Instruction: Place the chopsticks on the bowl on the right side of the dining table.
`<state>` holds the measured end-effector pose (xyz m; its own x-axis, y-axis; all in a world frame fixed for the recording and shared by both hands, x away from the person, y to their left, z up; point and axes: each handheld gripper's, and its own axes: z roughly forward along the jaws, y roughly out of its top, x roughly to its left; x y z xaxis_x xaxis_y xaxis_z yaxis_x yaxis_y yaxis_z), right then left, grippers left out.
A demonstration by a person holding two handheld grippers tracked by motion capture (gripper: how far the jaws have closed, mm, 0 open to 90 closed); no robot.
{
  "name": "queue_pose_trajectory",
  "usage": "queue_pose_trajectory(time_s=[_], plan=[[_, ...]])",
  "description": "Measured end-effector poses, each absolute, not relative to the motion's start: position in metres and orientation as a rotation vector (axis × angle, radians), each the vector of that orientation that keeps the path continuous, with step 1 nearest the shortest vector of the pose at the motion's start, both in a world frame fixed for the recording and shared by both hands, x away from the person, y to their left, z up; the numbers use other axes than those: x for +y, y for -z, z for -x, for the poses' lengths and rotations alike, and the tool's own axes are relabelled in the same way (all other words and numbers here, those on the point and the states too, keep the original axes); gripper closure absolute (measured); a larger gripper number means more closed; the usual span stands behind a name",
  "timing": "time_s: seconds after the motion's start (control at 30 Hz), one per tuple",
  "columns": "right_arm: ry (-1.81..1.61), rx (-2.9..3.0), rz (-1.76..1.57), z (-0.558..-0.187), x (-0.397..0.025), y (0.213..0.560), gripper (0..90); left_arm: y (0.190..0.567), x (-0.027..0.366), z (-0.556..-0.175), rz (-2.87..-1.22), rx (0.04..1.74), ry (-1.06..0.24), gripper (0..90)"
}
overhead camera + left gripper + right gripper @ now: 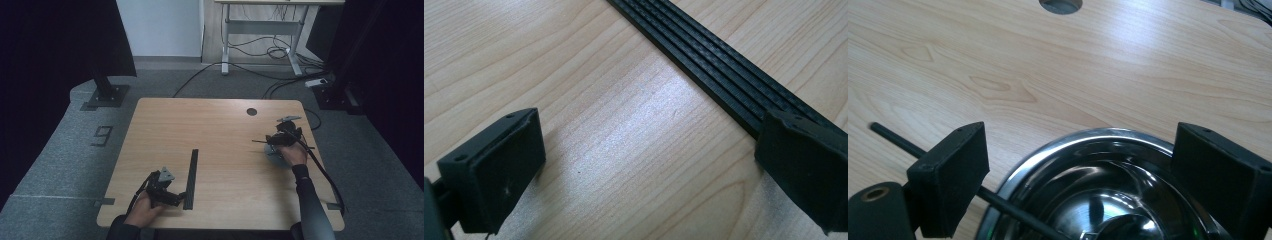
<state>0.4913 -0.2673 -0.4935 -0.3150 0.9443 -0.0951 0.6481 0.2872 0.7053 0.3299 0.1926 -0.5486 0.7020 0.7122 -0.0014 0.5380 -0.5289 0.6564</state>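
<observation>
A long flat black ribbed strip [192,175] [724,75] lies on the wooden table [215,130], pointing away from me. My left gripper [177,197] [649,170] is open at the strip's near end, its right jaw over the strip's edge and bare wood between the jaws. A shiny steel bowl [273,153] [1088,145] sits at the table's right. A thin black rod [257,142] [898,140] rests across its rim. My right gripper [281,139] [1078,175] hovers open just above the bowl, the jaws straddling it with nothing held.
A round cable hole [251,111] [1060,5] is at the table's far right. Cables and a desk frame [260,30] are on the floor beyond. Dark curtains flank both sides. The right gripper's cable [325,175] trails off the table's right edge.
</observation>
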Motion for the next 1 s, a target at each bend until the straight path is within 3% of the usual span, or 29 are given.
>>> queue_pose_trajectory(time_s=[0.37, 0.63, 1.0], plan=[[-0.778, 2.088, -1.389, -0.479, -0.269, 0.494, 8.3, 0.549, 0.193, -0.33, -2.264, 0.949, -0.355, 0.0], [-0.781, 2.01, -1.408, -0.444, -0.3, 0.48, 9.3, 0.549, 0.193, -0.33, -2.268, 0.947, -0.355, 0.0], [-0.792, 1.97, -1.5, -0.424, -0.331, 0.501, 9.7, 0.549, 0.193, -0.33, -2.268, 0.947, -0.355, 0.0]])
